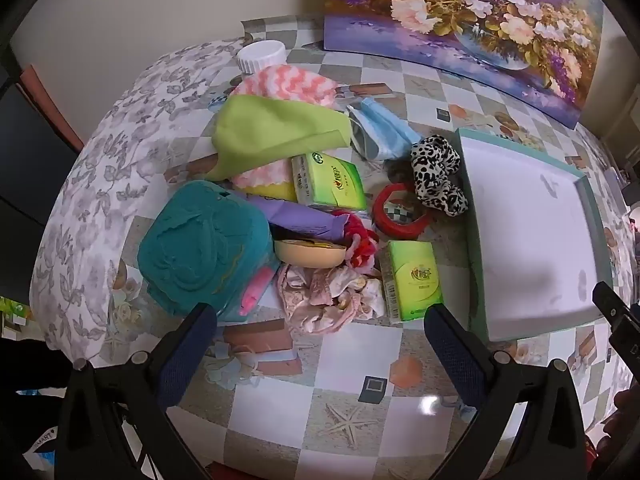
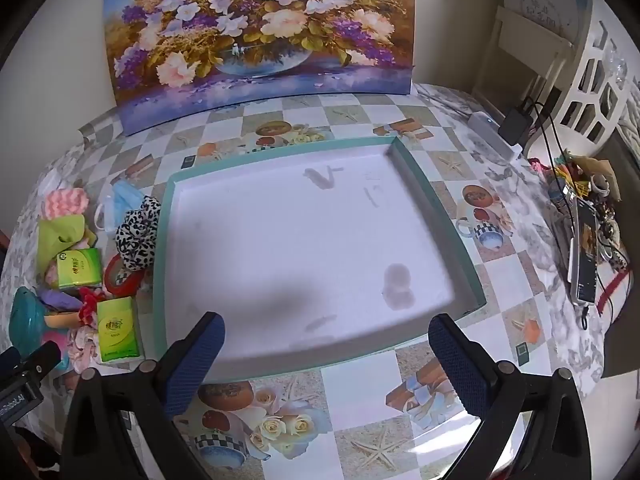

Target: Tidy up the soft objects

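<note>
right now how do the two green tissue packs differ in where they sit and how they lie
The far tissue pack lies in the pile, touching the pink-and-yellow cloth and purple cloth; the near tissue pack lies beside the tray.
The far tissue pack sits skewed to the tray's edge; the near tissue pack lies roughly along it.
The near tissue pack is closer to the left gripper; the far tissue pack is deeper in.
Both share green wrapping and a round logo.
</note>
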The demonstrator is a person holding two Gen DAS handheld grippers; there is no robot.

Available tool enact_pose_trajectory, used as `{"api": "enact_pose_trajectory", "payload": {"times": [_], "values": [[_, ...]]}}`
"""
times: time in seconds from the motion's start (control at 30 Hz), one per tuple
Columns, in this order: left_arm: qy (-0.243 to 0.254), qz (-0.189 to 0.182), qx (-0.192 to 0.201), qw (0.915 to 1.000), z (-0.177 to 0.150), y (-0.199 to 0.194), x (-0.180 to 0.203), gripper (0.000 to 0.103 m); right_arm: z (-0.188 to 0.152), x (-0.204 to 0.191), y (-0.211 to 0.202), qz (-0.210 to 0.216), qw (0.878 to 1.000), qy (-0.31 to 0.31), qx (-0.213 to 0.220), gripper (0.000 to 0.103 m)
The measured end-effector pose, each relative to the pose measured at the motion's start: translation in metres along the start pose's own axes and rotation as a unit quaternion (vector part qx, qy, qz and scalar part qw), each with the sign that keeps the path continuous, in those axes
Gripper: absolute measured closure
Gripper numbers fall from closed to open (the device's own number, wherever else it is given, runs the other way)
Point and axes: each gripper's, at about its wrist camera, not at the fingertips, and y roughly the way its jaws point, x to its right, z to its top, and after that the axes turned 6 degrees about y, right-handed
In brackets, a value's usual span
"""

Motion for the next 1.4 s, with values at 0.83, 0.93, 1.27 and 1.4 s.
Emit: {"api": "enact_pose_trajectory", "payload": {"times": [0.83, 0.93, 1.27, 1.4], "values": [[0.019, -0.008, 0.015, 0.9997, 0.002, -0.007, 0.011, 0.0, -0.006, -0.016, -0.006, 0.005, 0.999, -0.042, 0.011, 0.0], [0.019, -0.008, 0.015, 0.9997, 0.002, -0.007, 0.011, 0.0, -0.007, -0.018, -0.007, 0.006, 0.999, -0.046, 0.013, 0.0], [0.018, -0.008, 0.015, 0.9997, 0.002, -0.007, 0.011, 0.0, -0.008, -0.023, -0.012, 0.011, 0.998, -0.052, 0.019, 0.0], [0.018, -0.008, 0.016, 0.9997, 0.002, -0.007, 0.011, 0.0, -0.008, -0.024, -0.013, 0.012, 0.998, -0.053, 0.02, 0.0]]}}
